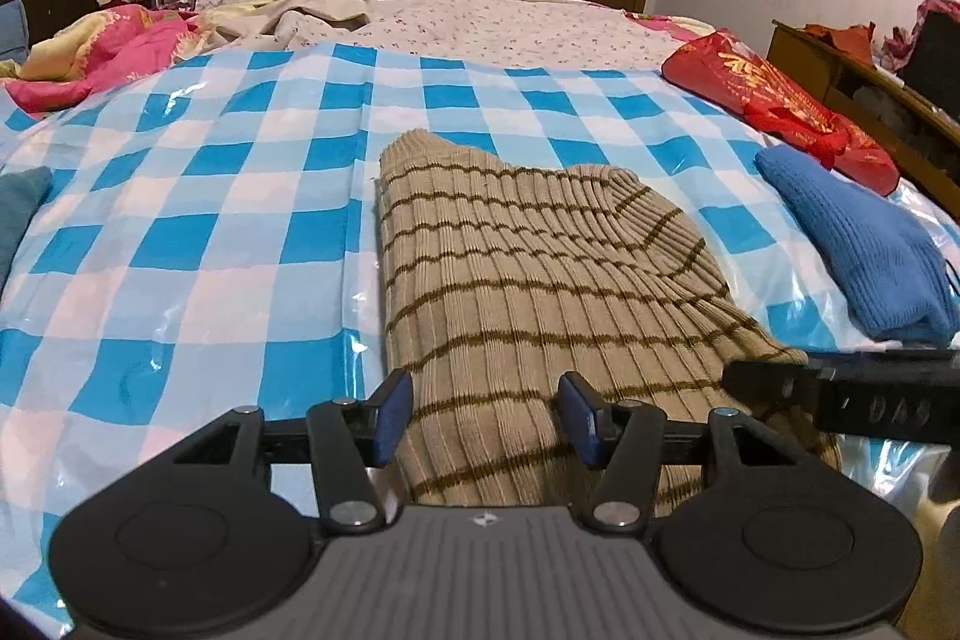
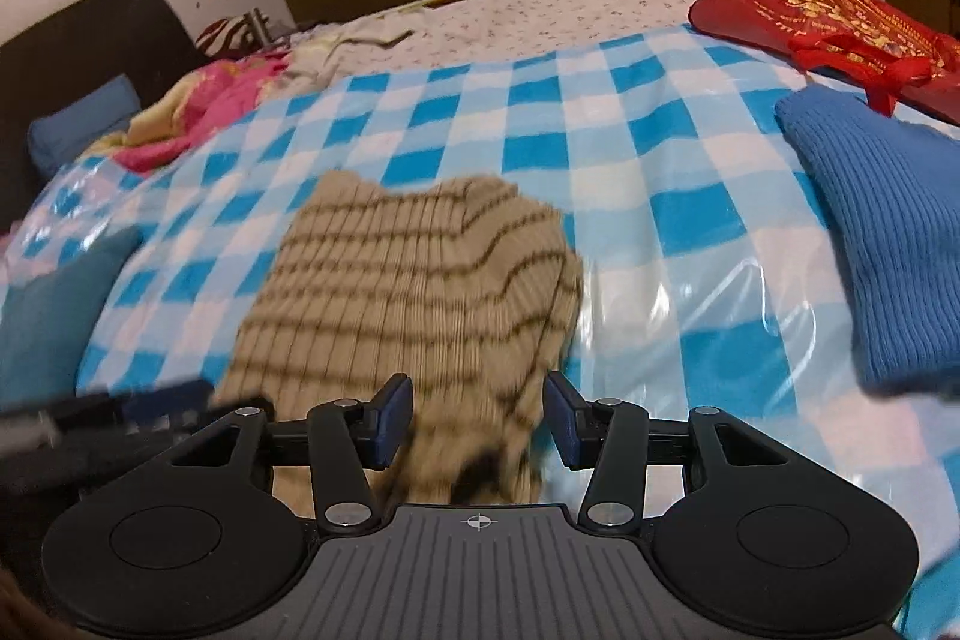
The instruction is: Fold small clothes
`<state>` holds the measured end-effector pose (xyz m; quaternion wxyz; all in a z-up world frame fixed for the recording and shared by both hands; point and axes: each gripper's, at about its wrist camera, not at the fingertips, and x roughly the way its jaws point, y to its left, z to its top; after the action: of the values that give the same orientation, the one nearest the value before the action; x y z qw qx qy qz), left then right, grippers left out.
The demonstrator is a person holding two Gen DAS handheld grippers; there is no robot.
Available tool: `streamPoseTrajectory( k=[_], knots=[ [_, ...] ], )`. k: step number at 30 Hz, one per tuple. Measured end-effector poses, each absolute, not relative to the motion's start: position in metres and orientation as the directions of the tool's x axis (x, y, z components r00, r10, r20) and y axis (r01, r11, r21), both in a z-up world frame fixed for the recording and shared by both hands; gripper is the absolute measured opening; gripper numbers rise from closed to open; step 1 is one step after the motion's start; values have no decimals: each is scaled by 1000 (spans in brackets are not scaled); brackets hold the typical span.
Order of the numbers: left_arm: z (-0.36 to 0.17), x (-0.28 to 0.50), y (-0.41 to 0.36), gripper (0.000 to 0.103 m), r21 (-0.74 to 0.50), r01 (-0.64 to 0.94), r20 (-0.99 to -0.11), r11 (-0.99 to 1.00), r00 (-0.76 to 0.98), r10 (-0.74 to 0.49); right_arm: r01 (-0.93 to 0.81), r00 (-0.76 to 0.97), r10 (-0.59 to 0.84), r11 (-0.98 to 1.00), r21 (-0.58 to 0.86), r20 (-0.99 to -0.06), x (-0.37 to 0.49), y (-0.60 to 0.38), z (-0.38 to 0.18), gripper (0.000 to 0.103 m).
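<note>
Both claws gape over the striped beige sweater (image 1: pixel 528 274)

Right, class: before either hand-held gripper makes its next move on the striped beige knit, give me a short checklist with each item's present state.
1. Striped beige knit lies on checked plastic sheet: ok.
2. Knit between left hand-held gripper pads: ok.
3. Left pads pressing the knit: not ok, a gap shows.
4. Right hand-held gripper over the knit's near edge: ok.
5. Right grip on the knit: cannot tell, blurred.
6. Blue knit lies apart from the beige one: ok.
</note>
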<state>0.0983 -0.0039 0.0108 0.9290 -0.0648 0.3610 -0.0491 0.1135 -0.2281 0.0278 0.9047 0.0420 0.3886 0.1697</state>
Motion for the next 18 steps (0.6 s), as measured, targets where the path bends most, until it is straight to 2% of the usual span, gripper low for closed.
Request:
streamPoseTrajectory(
  k=[5, 18],
  knots=[
    [8, 92, -8, 68, -128, 46, -674, 991, 729, -121, -233, 622, 309, 950, 206, -719, 107, -236, 7, 46],
    [-1, 82, -13, 75, -110, 24, -688, 994, 719, -94, -205, 655, 301, 954, 221, -693, 92, -241, 1, 49]
  ],
)
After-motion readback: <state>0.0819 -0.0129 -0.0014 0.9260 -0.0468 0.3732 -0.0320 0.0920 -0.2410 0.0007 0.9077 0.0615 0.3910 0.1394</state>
